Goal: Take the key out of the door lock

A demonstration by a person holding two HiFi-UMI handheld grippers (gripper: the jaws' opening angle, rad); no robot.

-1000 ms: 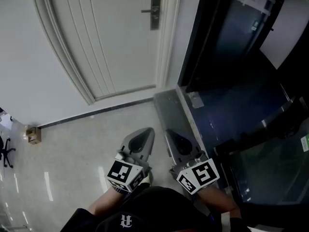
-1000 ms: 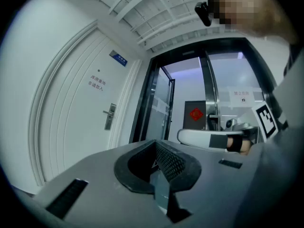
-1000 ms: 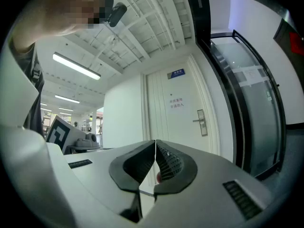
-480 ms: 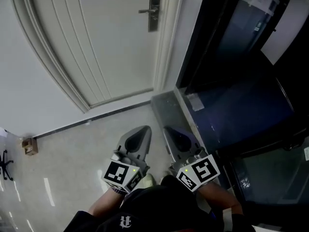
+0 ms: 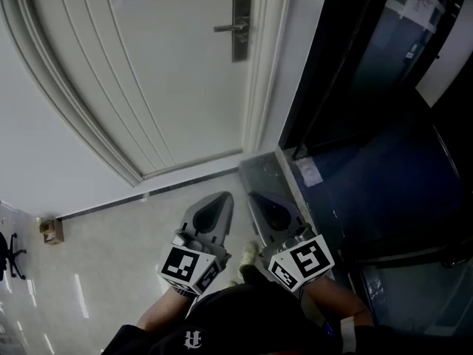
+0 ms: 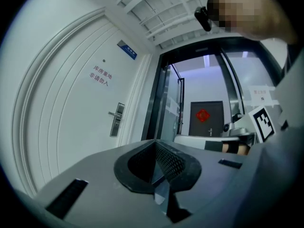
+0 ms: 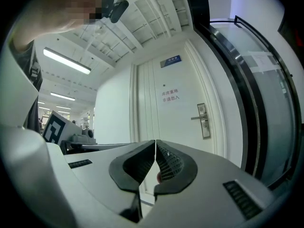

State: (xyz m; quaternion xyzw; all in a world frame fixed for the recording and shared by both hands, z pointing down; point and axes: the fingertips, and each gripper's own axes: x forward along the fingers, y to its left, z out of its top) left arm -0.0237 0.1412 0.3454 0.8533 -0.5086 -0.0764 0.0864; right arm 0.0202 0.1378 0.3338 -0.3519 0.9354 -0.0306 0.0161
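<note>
A white door (image 5: pixel 170 72) stands ahead, closed. On its right side is a metal lock plate with a lever handle (image 5: pixel 240 26), also visible in the left gripper view (image 6: pixel 116 120) and the right gripper view (image 7: pixel 203 121). The key is too small to make out at this distance. My left gripper (image 5: pixel 219 200) and right gripper (image 5: pixel 260 198) are held low and side by side, far short of the door. Both point toward it. The left gripper (image 6: pixel 154 144) has its jaws pressed together with nothing between them. So does the right gripper (image 7: pixel 155 144).
Dark glass panels in a black frame (image 5: pixel 369 87) run along the right of the door. A grey metal floor plate (image 5: pixel 262 170) lies at their foot. A small cardboard box (image 5: pixel 50 230) sits by the left wall. A sign with red characters (image 7: pixel 171 97) hangs on the door.
The head view has swung slightly, so the lock plate sits a little lower and larger in it. Both grippers stay shut, low in front of the person.
</note>
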